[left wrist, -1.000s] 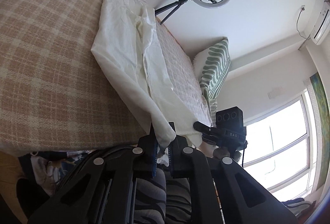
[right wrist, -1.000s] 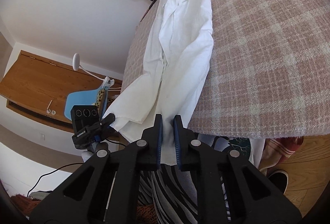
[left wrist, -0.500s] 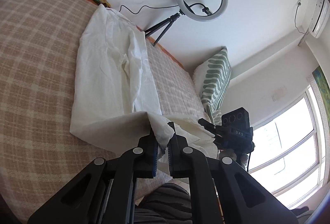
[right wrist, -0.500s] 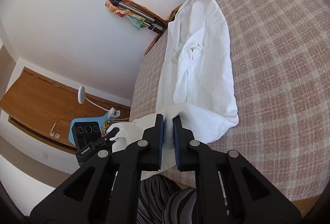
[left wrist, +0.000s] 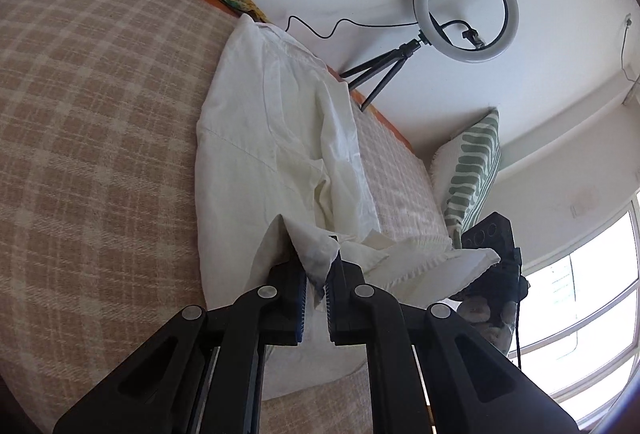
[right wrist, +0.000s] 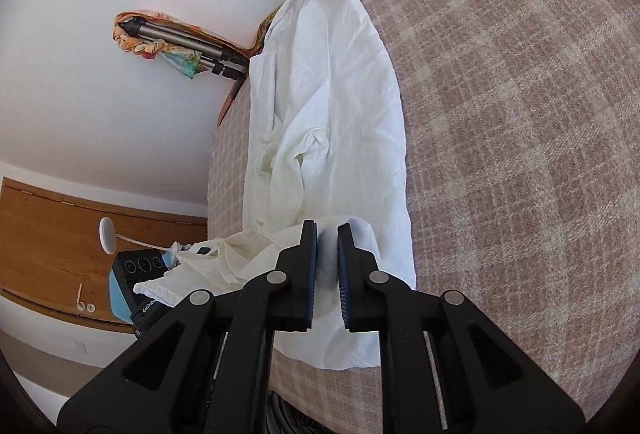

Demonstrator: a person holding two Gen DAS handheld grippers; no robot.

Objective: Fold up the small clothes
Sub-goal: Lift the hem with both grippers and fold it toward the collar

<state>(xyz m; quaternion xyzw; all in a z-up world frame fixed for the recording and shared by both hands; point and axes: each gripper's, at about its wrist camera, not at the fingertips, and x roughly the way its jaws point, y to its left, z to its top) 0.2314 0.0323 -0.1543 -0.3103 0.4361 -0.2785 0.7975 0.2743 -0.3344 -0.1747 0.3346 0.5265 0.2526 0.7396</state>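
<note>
The left gripper [left wrist: 316, 274] pinches a corner of the white shirt [left wrist: 280, 138], a tuft of cloth standing up between its nearly closed jaws; the right gripper [right wrist: 327, 246] also grips the shirt's hem, and its jaws have just been opening slightly, thin cloth between them; the lifted hem runs slack from one gripper to the other, doubled back over the lower part of the shirt; the shirt lies lengthwise on a plaid bed [right wrist: 520, 114], its collar end farthest away, near the bed's far edge; beyond the bed, in the left view, a striped pillow [left wrist: 472, 170] stands against the wall beside a window [left wrist: 592, 314]; a ring light [left wrist: 466, 10] on a small tripod stands behind the far edge; in the right view, a folded tripod [right wrist: 188, 42] wrapped in coloured cloth is by the white wall.
</note>
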